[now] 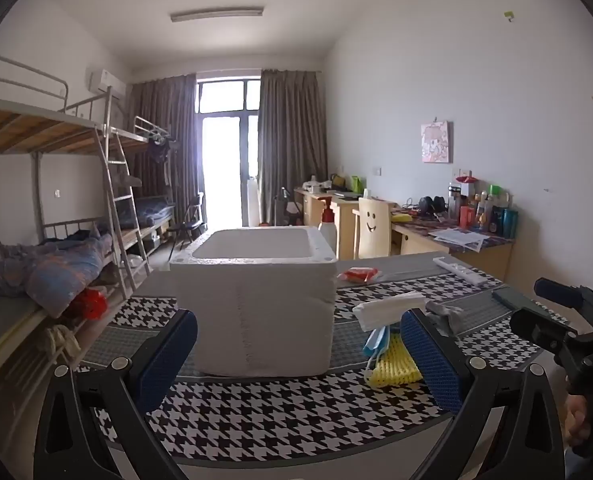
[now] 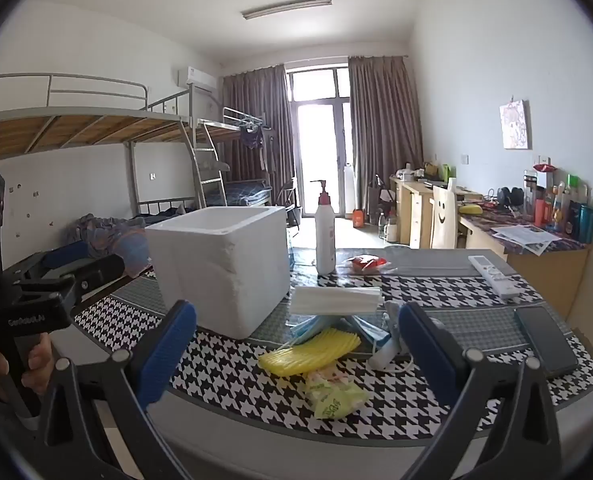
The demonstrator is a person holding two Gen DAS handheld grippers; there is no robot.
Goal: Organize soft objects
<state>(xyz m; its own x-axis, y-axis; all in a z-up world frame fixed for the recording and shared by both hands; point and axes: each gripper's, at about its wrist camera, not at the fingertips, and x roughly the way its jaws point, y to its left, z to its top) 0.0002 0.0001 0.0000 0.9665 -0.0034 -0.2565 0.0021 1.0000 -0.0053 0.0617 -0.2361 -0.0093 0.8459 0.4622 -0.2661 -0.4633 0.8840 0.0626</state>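
Observation:
A white foam box (image 1: 256, 300) (image 2: 224, 264) stands open-topped on the houndstooth tablecloth. Right of it lies a pile of soft things: a stack of white masks (image 2: 336, 300) (image 1: 388, 308), blue masks (image 2: 316, 326), a yellow foam net (image 2: 308, 354) (image 1: 394, 364), a green tissue pack (image 2: 332, 396). My left gripper (image 1: 300, 356) is open and empty, short of the box. My right gripper (image 2: 296, 352) is open and empty, in front of the pile. Each gripper shows at the edge of the other's view.
A pump bottle (image 2: 324, 236) stands behind the box. A red packet (image 2: 366, 262), a white remote (image 2: 494, 274) and a dark phone (image 2: 546, 338) lie on the table (image 2: 436, 380). Bunk beds (image 1: 56, 208) stand left, desks (image 2: 528, 248) right.

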